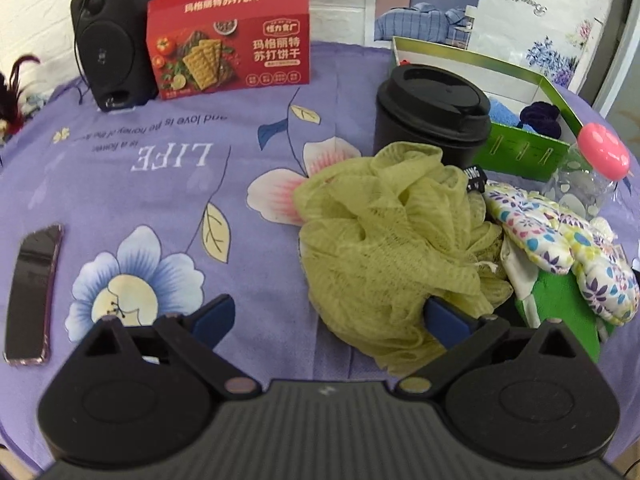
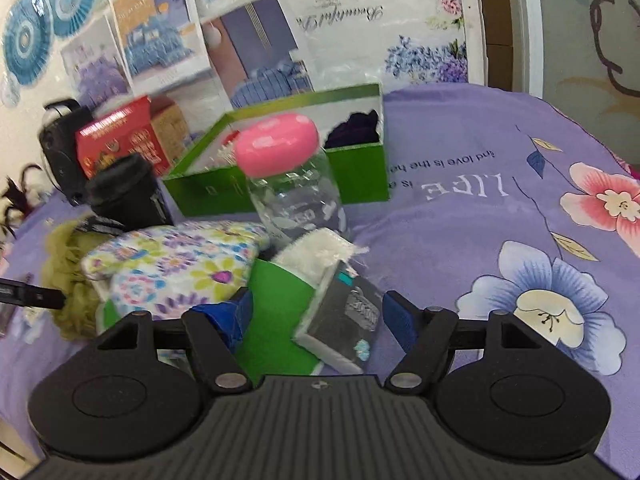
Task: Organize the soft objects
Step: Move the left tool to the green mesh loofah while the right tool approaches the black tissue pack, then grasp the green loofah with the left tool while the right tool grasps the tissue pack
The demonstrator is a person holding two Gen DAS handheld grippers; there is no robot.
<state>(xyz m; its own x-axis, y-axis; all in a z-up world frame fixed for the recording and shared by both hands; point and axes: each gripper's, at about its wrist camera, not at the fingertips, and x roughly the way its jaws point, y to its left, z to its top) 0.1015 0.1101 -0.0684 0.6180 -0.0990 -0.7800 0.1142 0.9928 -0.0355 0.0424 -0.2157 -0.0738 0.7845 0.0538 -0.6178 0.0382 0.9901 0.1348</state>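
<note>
A yellow-green mesh bath puff [image 1: 392, 248] lies on the purple flowered cloth in the left wrist view. My left gripper [image 1: 330, 318] is open wide at its near edge: the right pad [image 1: 448, 322] touches the mesh, the left pad [image 1: 212, 316] stands over bare cloth. A flower-print oven mitt [image 1: 560, 240] lies to the puff's right. In the right wrist view my right gripper [image 2: 318, 318] is open around a green-and-grey packet [image 2: 288, 312] with a white fluffy cloth [image 2: 316, 254]. Its left pad is at the packet and the right pad stands just clear. The mitt [image 2: 180, 264] and puff [image 2: 68, 280] lie to the left.
An open green box [image 1: 520, 152] at the back holds a dark purple item [image 1: 540, 118] and a blue cloth. A black lidded cup [image 1: 432, 116] and a clear bottle with a pink cap [image 2: 280, 148] stand by it. Farther left are a red cracker box [image 1: 228, 36], a speaker [image 1: 108, 40] and a phone [image 1: 34, 292].
</note>
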